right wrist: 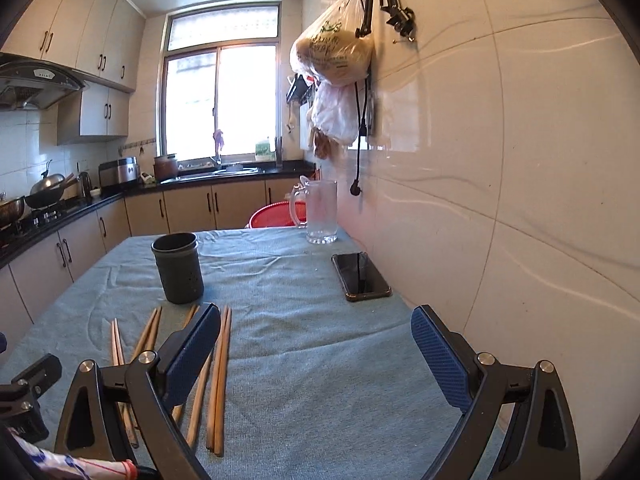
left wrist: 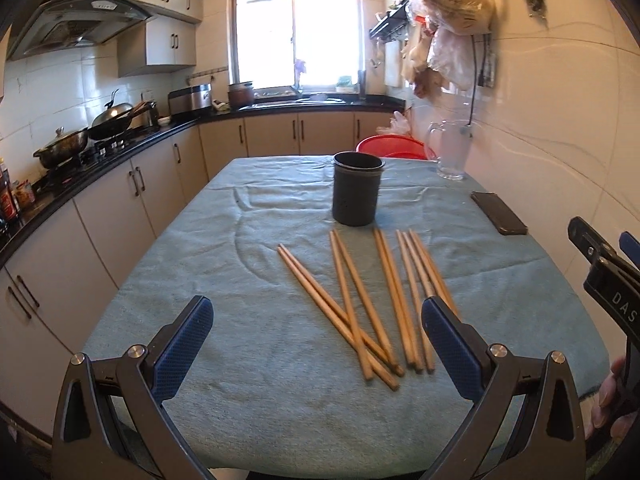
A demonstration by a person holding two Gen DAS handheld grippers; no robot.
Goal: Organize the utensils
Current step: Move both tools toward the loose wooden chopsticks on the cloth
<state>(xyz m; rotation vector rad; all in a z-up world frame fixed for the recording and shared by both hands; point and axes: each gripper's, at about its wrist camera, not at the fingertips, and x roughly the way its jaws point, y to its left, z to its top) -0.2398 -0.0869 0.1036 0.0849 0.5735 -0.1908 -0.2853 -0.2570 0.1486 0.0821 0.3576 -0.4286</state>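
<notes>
Chopsticks (left wrist: 360,304) lie loose on the desk (left wrist: 260,400), fanned out in pairs on the blue-green cloth, their far tips pointing toward the dark utensil holder (left wrist: 357,188) that stands upright just beyond them. I count about nine sticks; two pairs cross near my end. Through the right wrist view I see the same chopsticks (right wrist: 218,380) at lower left, partly behind a finger. My left claw (left wrist: 318,346) hangs above the near ends of the sticks, spread wide and holding nothing. My right claw (right wrist: 316,350) is also spread wide and empty, over bare cloth to the right of the sticks. A black phone (right wrist: 360,276) lies flat near the wall, and a clear glass pitcher (right wrist: 318,210) stands at the desk's far corner. Behind it sits a red basin (left wrist: 390,146).
</notes>
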